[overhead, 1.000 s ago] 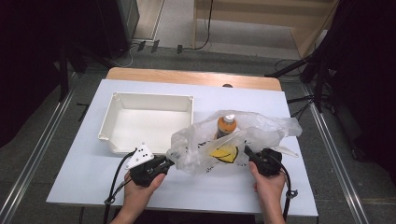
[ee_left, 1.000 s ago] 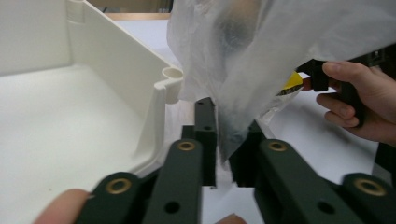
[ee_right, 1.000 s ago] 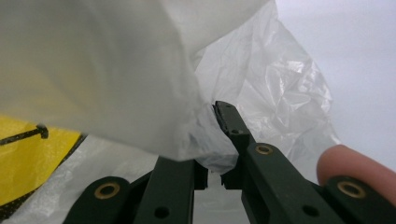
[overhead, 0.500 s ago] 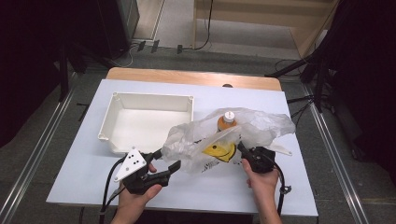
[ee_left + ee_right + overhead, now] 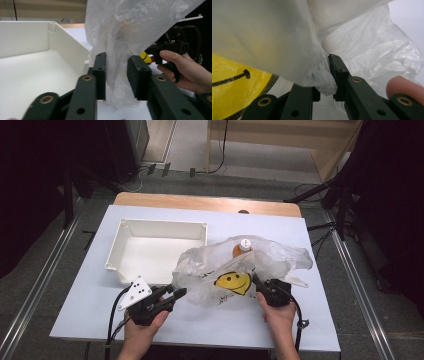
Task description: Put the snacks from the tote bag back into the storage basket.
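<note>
The plastic bag (image 5: 215,265) is seen lying on the white counter (image 5: 325,320), just right of the white bin (image 5: 165,227), and it is flanked on its near edge by both tools. Its long axis is laid across the counter, from one hand toward the other, so it is approached from both ends at once.

On the left, the left tongs (image 5: 179,292) are pointed rightward into the bag's near-left corner. Their jaws have just been closing, and in the left gripper view a loose fold of film is seen hanging between them. A gap is left on either side of it, so the film is not yet judged to be pinched and these tongs are counted as released.

On the right, the right tongs (image 5: 255,279) are set against the bag beside the yellow smiley print (image 5: 233,281). In the right gripper view a bunched edge of film is seen clamped between the jaws, so a clenched grip on the bag is read there.

An orange bottle with a white cap (image 5: 243,245) is made out inside the bag, toward the far side, away from both hands.

The coming move is judged to depend on the left corner. The film is already between those jaws, so only a squeeze is needed before the bag can be spread or lifted. The bin is nearer the left hand.
</note>
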A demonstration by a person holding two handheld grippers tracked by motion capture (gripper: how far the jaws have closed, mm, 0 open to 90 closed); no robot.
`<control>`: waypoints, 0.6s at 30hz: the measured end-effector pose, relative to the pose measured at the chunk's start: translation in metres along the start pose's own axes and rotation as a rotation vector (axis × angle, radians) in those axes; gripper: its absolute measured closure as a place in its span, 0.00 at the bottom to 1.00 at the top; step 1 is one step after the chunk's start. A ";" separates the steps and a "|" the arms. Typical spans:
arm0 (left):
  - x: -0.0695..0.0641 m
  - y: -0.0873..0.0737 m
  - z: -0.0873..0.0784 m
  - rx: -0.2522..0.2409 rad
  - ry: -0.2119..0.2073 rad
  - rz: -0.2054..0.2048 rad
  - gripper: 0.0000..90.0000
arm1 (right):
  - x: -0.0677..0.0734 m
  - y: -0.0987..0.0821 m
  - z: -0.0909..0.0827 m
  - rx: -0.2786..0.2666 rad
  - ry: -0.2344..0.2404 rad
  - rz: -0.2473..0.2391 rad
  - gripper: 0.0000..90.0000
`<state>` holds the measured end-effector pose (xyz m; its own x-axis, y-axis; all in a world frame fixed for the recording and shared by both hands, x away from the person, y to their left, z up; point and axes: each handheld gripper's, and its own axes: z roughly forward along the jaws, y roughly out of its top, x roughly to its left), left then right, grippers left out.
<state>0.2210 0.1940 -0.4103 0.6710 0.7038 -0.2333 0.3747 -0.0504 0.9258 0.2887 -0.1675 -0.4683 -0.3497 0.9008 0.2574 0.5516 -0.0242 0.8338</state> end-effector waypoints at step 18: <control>0.000 -0.030 0.036 0.172 -0.117 -0.042 1.00 | -0.013 0.011 -0.008 -0.024 0.021 -0.051 0.47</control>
<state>0.2328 0.1703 -0.4489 0.7184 0.6215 -0.3124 0.5009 -0.1505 0.8523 0.2930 -0.1832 -0.4585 -0.3931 0.8916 0.2246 0.5148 0.0110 0.8573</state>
